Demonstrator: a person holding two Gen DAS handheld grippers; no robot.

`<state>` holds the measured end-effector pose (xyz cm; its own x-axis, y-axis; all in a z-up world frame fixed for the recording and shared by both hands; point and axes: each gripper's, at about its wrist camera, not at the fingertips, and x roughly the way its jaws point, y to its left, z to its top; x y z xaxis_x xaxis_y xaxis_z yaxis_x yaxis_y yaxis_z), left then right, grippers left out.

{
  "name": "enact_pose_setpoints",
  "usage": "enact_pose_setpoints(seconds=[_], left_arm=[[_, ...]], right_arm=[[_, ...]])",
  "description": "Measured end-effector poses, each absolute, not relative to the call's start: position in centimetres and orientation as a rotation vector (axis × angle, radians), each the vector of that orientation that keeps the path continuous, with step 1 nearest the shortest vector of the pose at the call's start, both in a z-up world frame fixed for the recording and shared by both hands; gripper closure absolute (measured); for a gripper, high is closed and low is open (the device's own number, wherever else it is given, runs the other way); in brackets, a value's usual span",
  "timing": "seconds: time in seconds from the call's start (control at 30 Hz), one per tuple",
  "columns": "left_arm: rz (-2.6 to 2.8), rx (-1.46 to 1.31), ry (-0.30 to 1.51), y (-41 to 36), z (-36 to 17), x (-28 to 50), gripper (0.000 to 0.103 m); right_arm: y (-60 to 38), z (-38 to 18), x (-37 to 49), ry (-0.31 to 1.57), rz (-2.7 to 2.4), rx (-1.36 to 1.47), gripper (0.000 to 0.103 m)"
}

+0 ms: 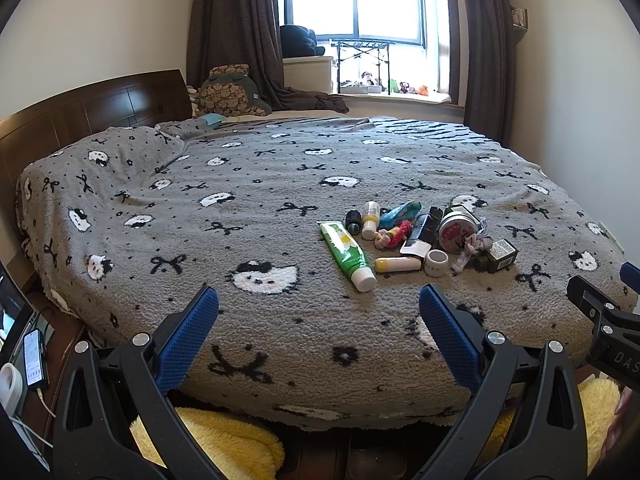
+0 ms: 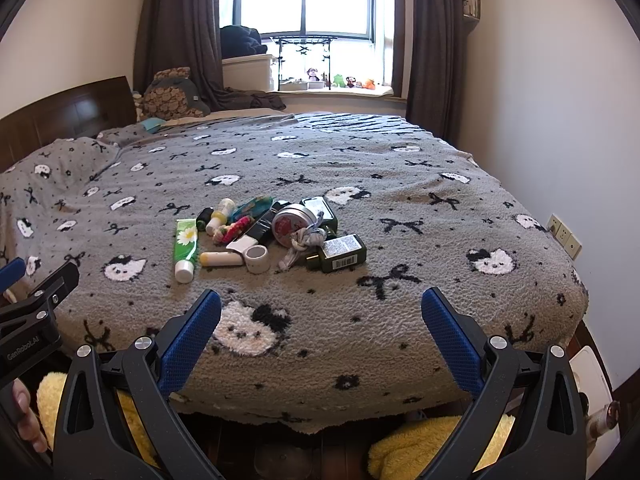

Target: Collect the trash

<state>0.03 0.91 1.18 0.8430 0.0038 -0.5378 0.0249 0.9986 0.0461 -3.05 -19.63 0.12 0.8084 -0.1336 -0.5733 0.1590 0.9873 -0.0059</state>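
Note:
A pile of small items lies on the grey patterned blanket (image 1: 280, 168) (image 2: 400, 184) of the bed. In it are a green tube (image 1: 346, 250) (image 2: 185, 246), a cream stick (image 1: 398, 265) (image 2: 221, 259), a white tape roll (image 1: 436, 263) (image 2: 256, 258), a round tin (image 1: 456, 229) (image 2: 291, 221), a dark green box (image 1: 498, 256) (image 2: 340, 253), a knotted rope scrap (image 2: 302, 246) and small bottles (image 1: 370, 220). My left gripper (image 1: 319, 300) is open above the bed's near edge, short of the pile. My right gripper (image 2: 321, 302) is open too, with nothing between its fingers.
A wooden headboard (image 1: 92, 108) stands at the left and a window sill with toys (image 1: 396, 88) at the back. A phone (image 1: 34, 356) lies on a stand at the lower left. Wall sockets (image 2: 564, 236) sit on the right. Yellow plush (image 1: 224, 444) lies below the bed edge.

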Motion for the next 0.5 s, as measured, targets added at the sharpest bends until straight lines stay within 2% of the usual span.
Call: enact_pose_setpoints(seconds=[0.5], left_arm=[[-0.01,0.053,0.566,0.96,1.26,-0.02,0.008]], right_arm=[[-19.76,0.15,-3.09,0.611,-0.156,0.043,0.003]])
